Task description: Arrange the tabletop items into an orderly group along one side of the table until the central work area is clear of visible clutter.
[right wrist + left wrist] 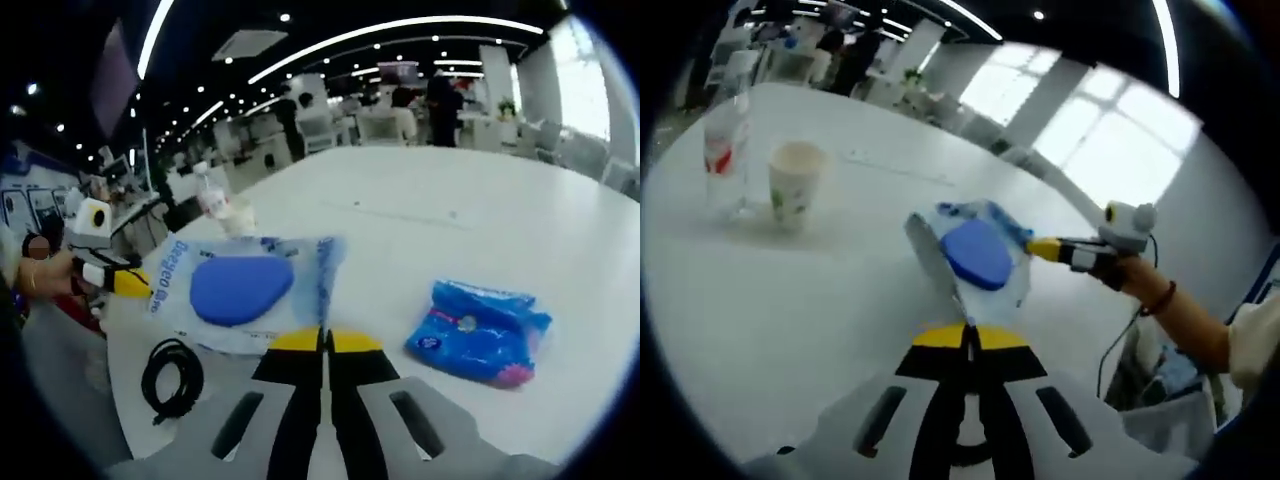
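Both grippers, left [969, 338] and right [322, 342], have their jaws closed together on opposite edges of a clear packet [245, 290] holding a blue pad, lifted over the white table [480, 220]. Blue wipes pack [478, 330] lies at 3 o'clock in the right gripper view, black cable [172, 378] at 8. Paper cup [795, 182] and bottle [726, 150] stand at 10 o'clock in the left gripper view.

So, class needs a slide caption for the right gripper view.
Both grippers pinch the clear packet; blue pouch and black cable nearby.

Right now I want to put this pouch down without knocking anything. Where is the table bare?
Bare table stretches beyond the blue tissue pack, and in front of the paper cup and bottle. It is crowded around the clear pouch, which both grippers pinch, with the black cable close by.
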`<state>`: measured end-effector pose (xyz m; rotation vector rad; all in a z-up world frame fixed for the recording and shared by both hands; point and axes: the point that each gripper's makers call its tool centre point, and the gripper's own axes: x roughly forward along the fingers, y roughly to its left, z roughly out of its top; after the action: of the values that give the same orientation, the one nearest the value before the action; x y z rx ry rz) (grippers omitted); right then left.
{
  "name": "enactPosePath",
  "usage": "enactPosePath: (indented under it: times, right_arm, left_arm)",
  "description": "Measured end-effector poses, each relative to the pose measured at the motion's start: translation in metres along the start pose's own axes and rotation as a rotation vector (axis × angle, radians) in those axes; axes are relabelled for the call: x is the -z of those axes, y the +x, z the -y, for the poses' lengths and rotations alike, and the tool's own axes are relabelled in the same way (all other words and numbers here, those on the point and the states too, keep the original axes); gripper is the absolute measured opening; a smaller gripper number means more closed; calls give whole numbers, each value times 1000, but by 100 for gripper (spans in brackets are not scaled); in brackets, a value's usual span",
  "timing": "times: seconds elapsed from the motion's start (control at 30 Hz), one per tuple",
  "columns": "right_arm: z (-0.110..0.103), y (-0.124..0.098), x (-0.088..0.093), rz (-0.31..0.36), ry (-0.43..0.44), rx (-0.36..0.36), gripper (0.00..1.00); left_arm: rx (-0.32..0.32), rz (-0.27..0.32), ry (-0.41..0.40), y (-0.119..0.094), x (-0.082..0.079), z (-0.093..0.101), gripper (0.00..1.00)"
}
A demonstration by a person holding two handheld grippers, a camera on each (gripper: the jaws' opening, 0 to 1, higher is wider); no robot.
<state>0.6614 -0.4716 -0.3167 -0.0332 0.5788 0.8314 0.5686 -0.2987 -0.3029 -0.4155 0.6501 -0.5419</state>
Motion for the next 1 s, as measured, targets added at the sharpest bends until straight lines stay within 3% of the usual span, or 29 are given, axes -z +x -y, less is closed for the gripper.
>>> enactPosePath:
  times: [0.13, 0.2, 0.5, 0.77, 1.0]
  right_arm:
    - [-5, -6, -2, 14, 51, -10, 1]
    - [-8, -8, 5, -29, 116, -12, 1]
    - [-13, 1, 0, 3, 152, -5, 1]
    - [-8, 19, -4, -6, 109, 67, 1]
    - [8, 35, -8, 2, 92, 119, 1]
  left_arm:
    - [-16, 25, -4, 1, -14, -11, 0]
    - [-26, 20, 6, 3, -19, -15, 0]
    - [-84, 49, 65, 18, -43, -43, 0]
    - [-149, 81, 98, 37, -57, -65, 0]
    - [-196, 101, 96, 53, -57, -79, 0]
